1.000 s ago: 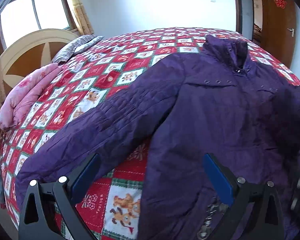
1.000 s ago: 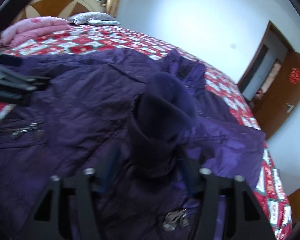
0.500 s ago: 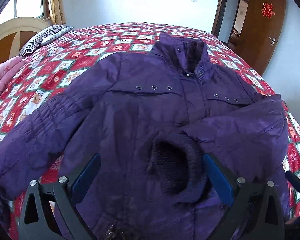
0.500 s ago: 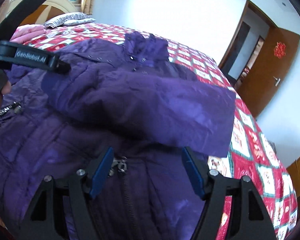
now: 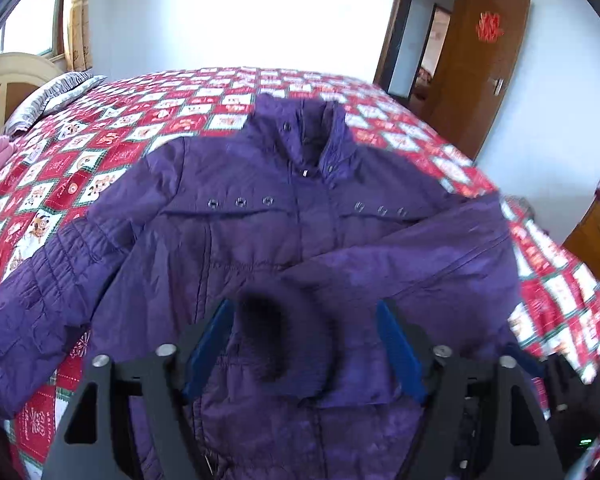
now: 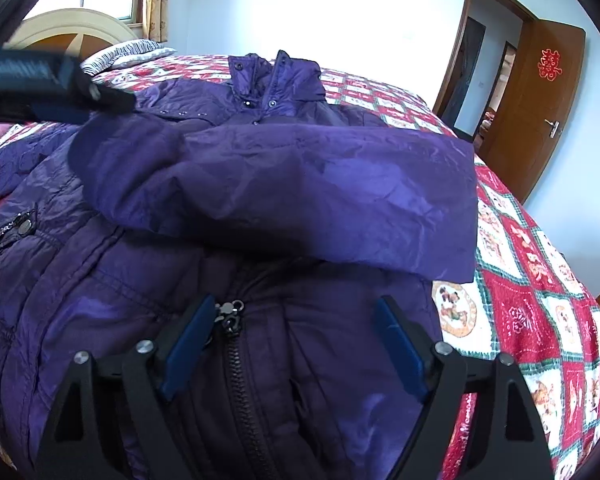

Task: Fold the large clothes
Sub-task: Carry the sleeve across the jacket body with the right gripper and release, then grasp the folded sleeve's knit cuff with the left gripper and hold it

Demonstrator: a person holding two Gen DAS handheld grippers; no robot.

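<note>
— What is laid out ahead of the tongs?

— A checked quilt is spread over the bed, and a purple padded jacket is laid front-up on it, collar at the far end.

— How much has been folded?

— One sleeve is laid across the chest (its dark knit cuff lies between the fingers of the left gripper). The other sleeve is spread out to the left, unfolded; the body fold is also judged left to do.

— And the tongs?

— Both are held apart, nothing gripped. The zipper pull is seen just inside the right gripper.
</note>
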